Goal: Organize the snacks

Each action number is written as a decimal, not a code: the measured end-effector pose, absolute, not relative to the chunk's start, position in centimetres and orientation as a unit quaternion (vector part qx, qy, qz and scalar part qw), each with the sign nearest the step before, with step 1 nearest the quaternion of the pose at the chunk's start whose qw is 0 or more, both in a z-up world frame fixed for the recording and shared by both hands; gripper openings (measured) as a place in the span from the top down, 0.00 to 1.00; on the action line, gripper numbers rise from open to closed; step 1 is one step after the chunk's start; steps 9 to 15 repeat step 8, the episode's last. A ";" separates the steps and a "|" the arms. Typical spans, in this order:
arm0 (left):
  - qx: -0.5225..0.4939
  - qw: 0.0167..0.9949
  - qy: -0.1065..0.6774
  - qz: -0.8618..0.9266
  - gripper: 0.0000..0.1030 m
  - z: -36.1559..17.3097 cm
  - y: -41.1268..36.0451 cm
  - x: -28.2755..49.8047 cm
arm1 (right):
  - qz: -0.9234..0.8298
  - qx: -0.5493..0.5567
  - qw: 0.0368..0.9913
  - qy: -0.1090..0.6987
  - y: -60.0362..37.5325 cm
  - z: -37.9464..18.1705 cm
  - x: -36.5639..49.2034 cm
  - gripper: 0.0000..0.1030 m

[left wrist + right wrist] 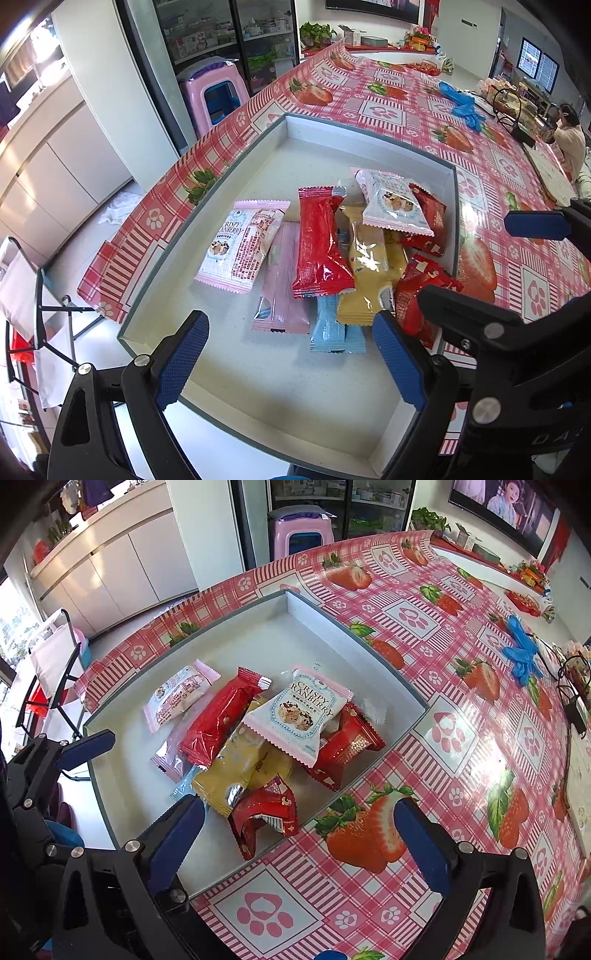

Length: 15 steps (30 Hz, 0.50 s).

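Left wrist view: left hand-held gripper (288, 354) angled steeply down over the white tray (236, 177) on the strawberry-cloth desk (406, 107), jaws spread wide and empty, above the near end of the snack packets (325, 243) piled at the tray's right side. Right wrist view: right hand-held gripper (299, 834) also tilted steeply down, jaws wide, nothing gripped, straddling the tray's near right edge beside a red packet (266, 816); the left gripper shows at the frame's left edge.
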State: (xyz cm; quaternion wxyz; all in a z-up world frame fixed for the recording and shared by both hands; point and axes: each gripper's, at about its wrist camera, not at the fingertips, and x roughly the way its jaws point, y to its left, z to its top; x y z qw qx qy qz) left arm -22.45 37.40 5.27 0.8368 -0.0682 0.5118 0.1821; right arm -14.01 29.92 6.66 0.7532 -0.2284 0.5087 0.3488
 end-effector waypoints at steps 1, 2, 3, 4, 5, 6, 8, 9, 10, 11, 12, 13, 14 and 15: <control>-0.069 0.837 0.511 0.182 0.10 5.3 37.4 -22.4 | 0.348 -0.228 0.753 0.509 29.9 6.7 -14.0 0.00; -0.071 0.838 0.511 0.181 0.10 5.4 37.4 -22.5 | 0.349 -0.228 0.753 0.509 29.9 6.7 -14.0 0.00; -0.072 0.839 0.509 0.180 0.10 5.4 37.4 -22.5 | 0.349 -0.227 0.754 0.509 29.9 6.7 -14.0 0.00; -0.070 0.841 0.506 0.179 0.10 5.5 37.3 -22.5 | 0.349 -0.227 0.753 0.509 29.9 6.7 -14.0 0.00; -0.067 0.842 0.504 0.179 0.10 5.5 37.3 -22.5 | 0.349 -0.229 0.753 0.509 29.9 6.6 -13.9 0.00; -0.061 0.844 0.502 0.178 0.10 5.6 37.1 -22.6 | 0.349 -0.230 0.753 0.508 29.9 6.6 -13.9 0.00; -0.056 0.845 0.502 0.178 0.10 5.6 37.0 -22.6 | 0.348 -0.230 0.753 0.509 29.9 6.6 -13.9 0.00; -0.056 0.845 0.502 0.178 0.10 5.6 37.0 -22.6 | 0.348 -0.230 0.753 0.509 29.9 6.6 -13.9 0.00; -0.056 0.845 0.502 0.178 0.10 5.6 37.0 -22.6 | 0.348 -0.230 0.753 0.509 29.9 6.6 -13.9 0.00; -0.056 0.845 0.502 0.178 0.10 5.6 37.0 -22.6 | 0.348 -0.230 0.753 0.509 29.9 6.6 -13.9 0.00; -0.056 0.845 0.502 0.178 0.10 5.6 37.0 -22.6 | 0.348 -0.230 0.753 0.509 29.9 6.6 -13.9 0.00; -0.056 0.845 0.502 0.178 0.10 5.6 37.0 -22.6 | 0.348 -0.230 0.753 0.509 29.9 6.6 -13.9 0.00; -0.056 0.845 0.502 0.178 0.10 5.6 37.0 -22.6 | 0.348 -0.230 0.753 0.509 29.9 6.6 -13.9 0.00; -0.056 0.845 0.502 0.178 0.10 5.6 37.0 -22.6 | 0.348 -0.230 0.753 0.509 29.9 6.6 -13.9 0.00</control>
